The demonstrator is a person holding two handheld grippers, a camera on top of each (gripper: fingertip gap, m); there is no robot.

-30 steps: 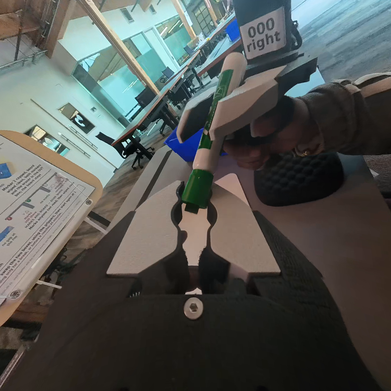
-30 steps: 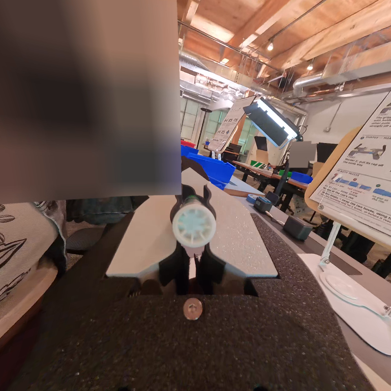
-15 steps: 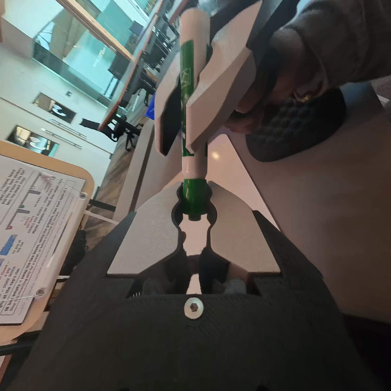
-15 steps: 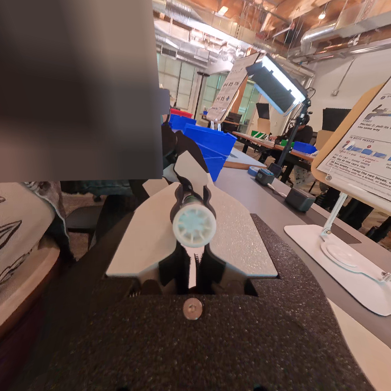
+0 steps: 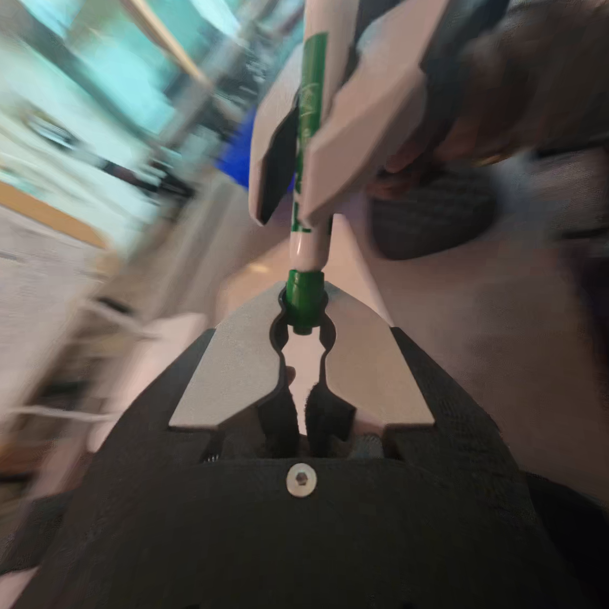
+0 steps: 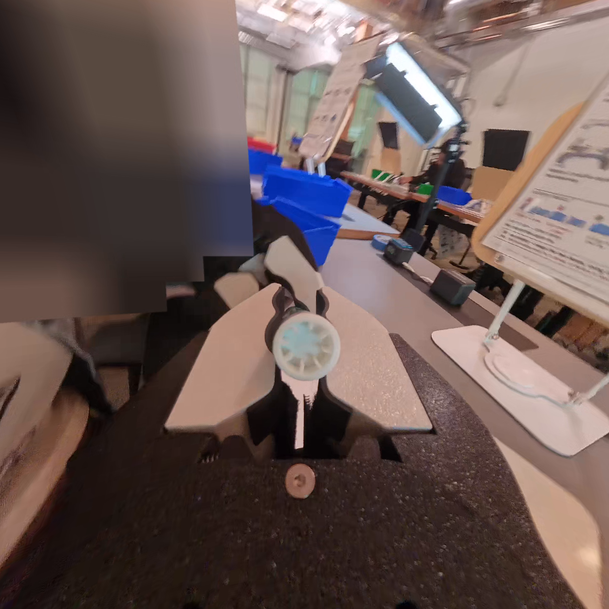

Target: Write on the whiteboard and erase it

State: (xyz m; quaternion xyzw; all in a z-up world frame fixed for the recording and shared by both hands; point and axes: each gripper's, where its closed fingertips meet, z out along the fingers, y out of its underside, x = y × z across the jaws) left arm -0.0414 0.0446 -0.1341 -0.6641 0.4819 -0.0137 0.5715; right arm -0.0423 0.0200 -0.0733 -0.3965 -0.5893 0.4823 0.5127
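A white marker with a green label (image 5: 309, 138) runs between my two grippers. Its green cap (image 5: 303, 296) sits on its lower end, and my left gripper (image 5: 303, 298) is shut on that cap in the notch at its fingertips. My right gripper (image 5: 286, 217) is shut on the marker's barrel just above, a hand behind it. In the right wrist view the marker's round white rear end (image 6: 306, 349) faces the camera between my right gripper's fingers (image 6: 298, 295). My left gripper (image 6: 263, 273) shows just beyond. A pale board surface (image 6: 560, 543) lies at the lower right.
A dark dimpled pad (image 5: 428, 224) lies on the grey table (image 6: 379, 290) behind the grippers. An instruction board (image 6: 543, 197) on a white stand (image 6: 514, 379) is at the right. Blue bins (image 6: 306, 197), a small grey box (image 6: 453, 290) and a blue tape roll (image 6: 379, 240) sit farther back. One gripper's finger ends stand about 6 centimeters off the other's.
The marker has swung from slanted into line with my left gripper, and my right gripper has come closer. The left wrist view is now blurred by motion. Both grippers keep their hold.
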